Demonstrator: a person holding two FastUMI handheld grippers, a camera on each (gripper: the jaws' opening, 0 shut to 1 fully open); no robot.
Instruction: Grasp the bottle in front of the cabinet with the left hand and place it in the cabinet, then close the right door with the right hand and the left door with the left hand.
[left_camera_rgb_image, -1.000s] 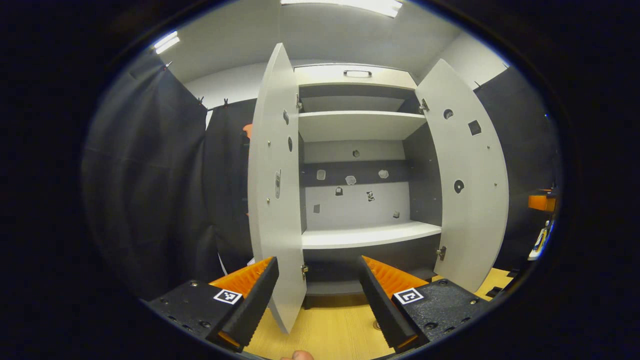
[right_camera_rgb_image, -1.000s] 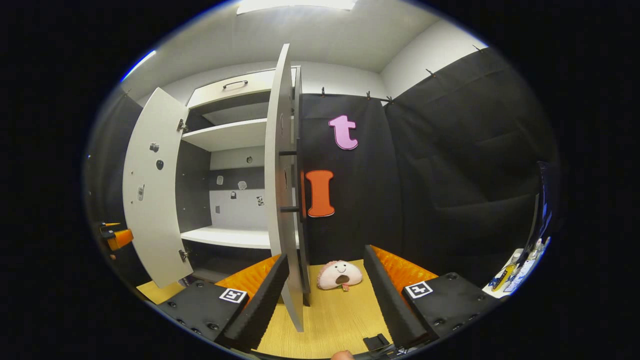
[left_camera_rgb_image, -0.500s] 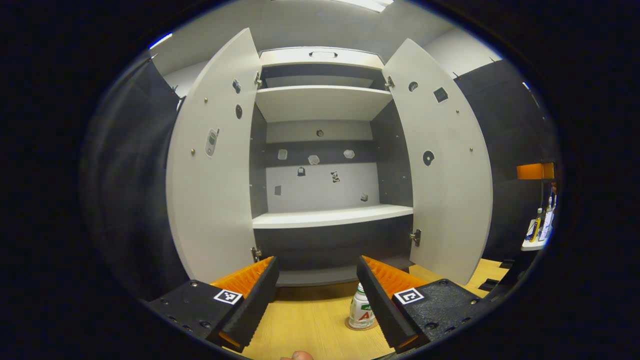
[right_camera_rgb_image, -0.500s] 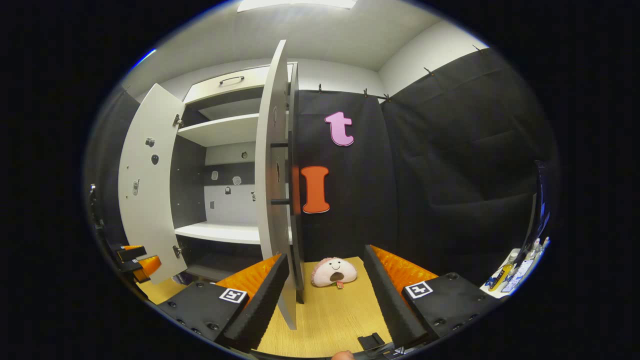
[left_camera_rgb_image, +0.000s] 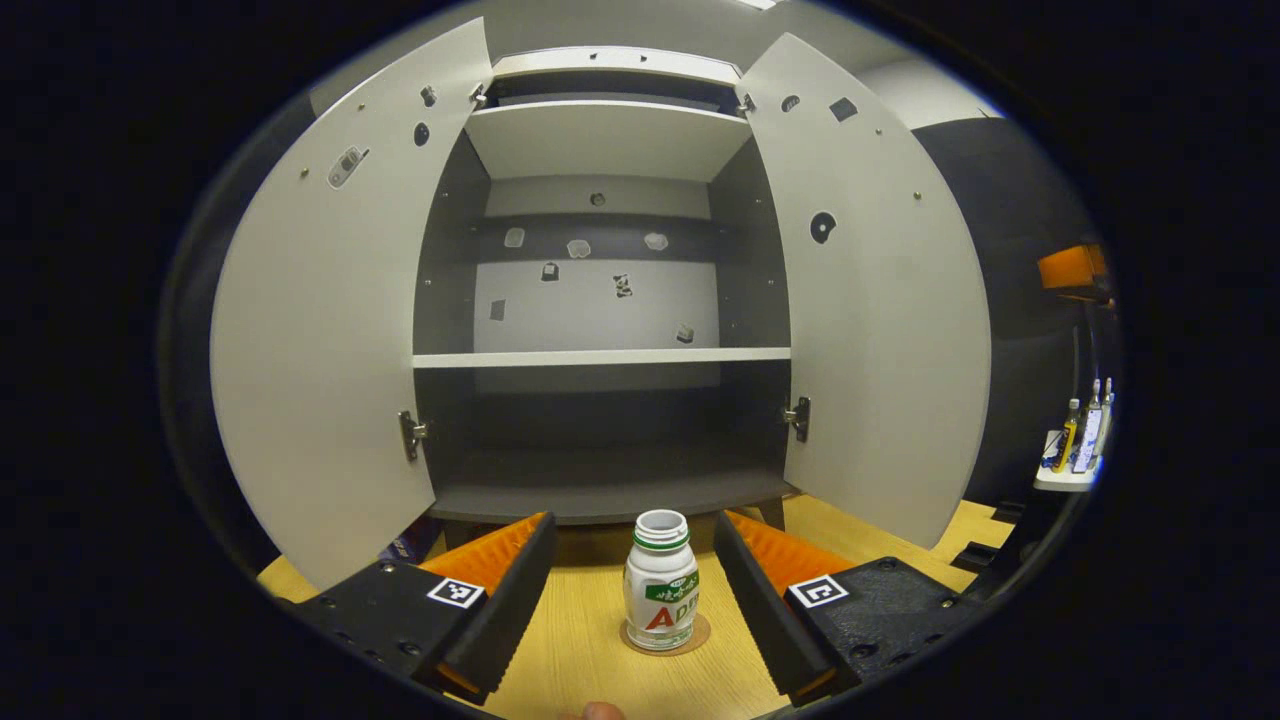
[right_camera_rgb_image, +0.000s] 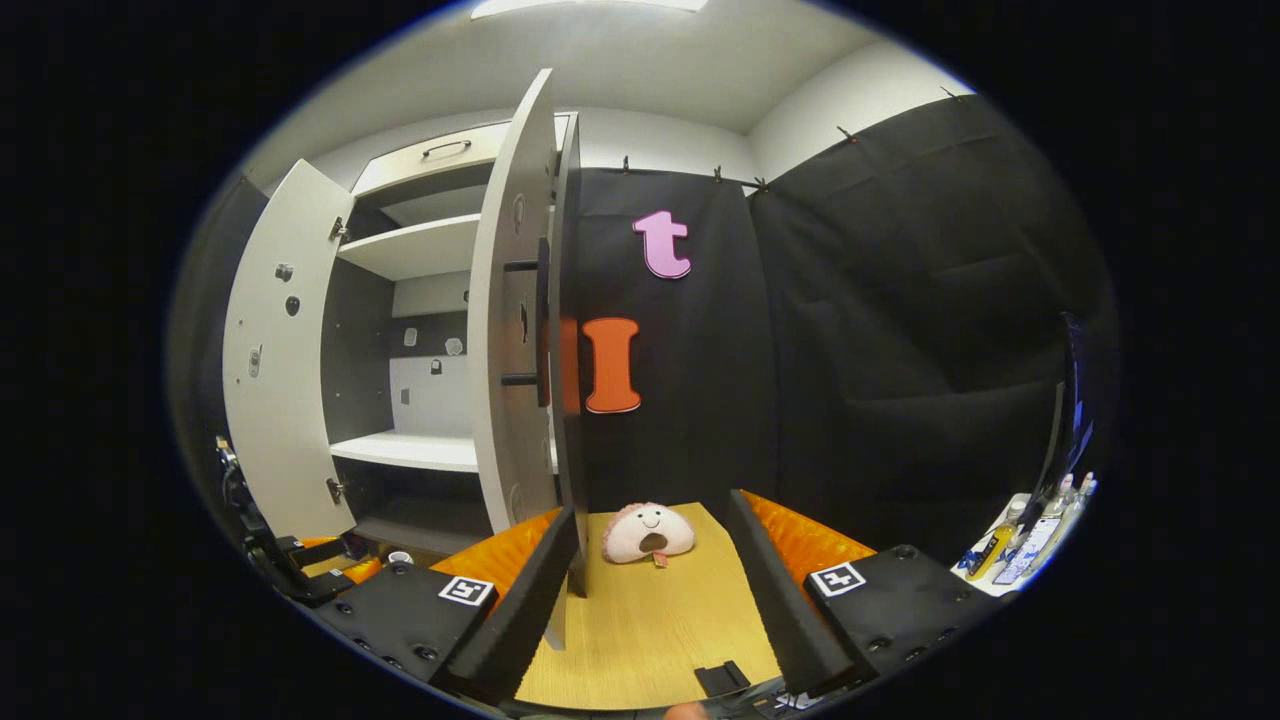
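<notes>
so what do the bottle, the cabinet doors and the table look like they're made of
The bottle looks like white plastic, matte and opaque, with a printed label around it. The cabinet doors seem to be laminated board with a smooth pale grey finish; metal hinges show at their edges. The table looks like light wood or wood-look laminate, given its fine straight grain.

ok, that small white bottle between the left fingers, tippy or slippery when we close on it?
The bottle stands upright on a round coaster, taller than wide, so a one-sided nudge could tip it. It has no cap and may be empty, so probably light. The body looks smooth, likely plastic, somewhat slippery; the left hand-held gripper is open around it.
</notes>
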